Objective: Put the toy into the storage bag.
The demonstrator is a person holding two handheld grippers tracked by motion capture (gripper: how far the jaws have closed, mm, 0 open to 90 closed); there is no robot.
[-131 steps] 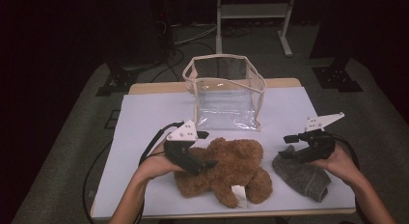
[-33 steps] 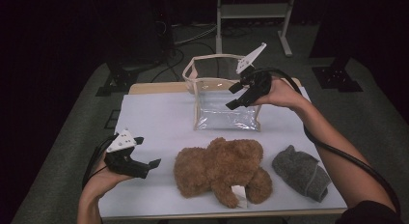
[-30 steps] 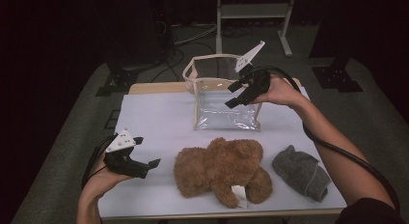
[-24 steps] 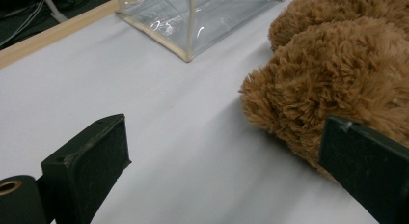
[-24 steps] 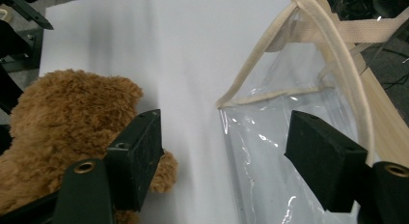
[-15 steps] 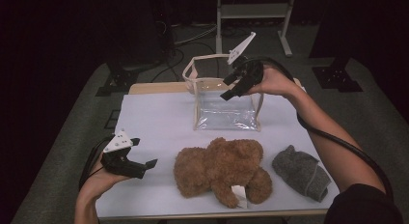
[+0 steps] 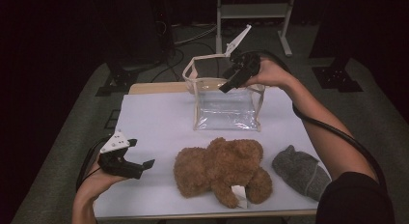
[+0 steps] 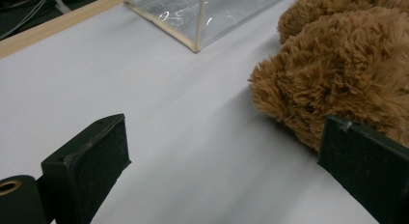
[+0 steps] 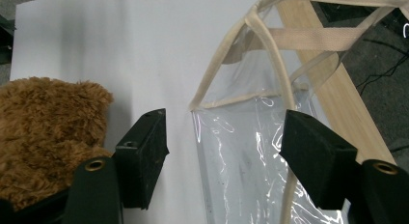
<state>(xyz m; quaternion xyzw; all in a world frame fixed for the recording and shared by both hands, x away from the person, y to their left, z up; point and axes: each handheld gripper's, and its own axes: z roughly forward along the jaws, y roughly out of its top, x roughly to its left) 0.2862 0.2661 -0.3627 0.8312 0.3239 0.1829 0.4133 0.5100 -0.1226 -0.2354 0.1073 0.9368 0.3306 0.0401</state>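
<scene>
The clear bag stands open at the far middle of the bench. Your right claw hovers over the bag's rim, jaws wide, holding nothing. The teddy bear lies just in front of the bag, a grey mitten right of it. Your left claw rests left of the bag and bear, jaws wide, empty.

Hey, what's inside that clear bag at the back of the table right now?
Nothing shows inside the clear bag: its see-through walls reveal only the white table. The right gripper hangs open over its rim, covering a small part.
</scene>
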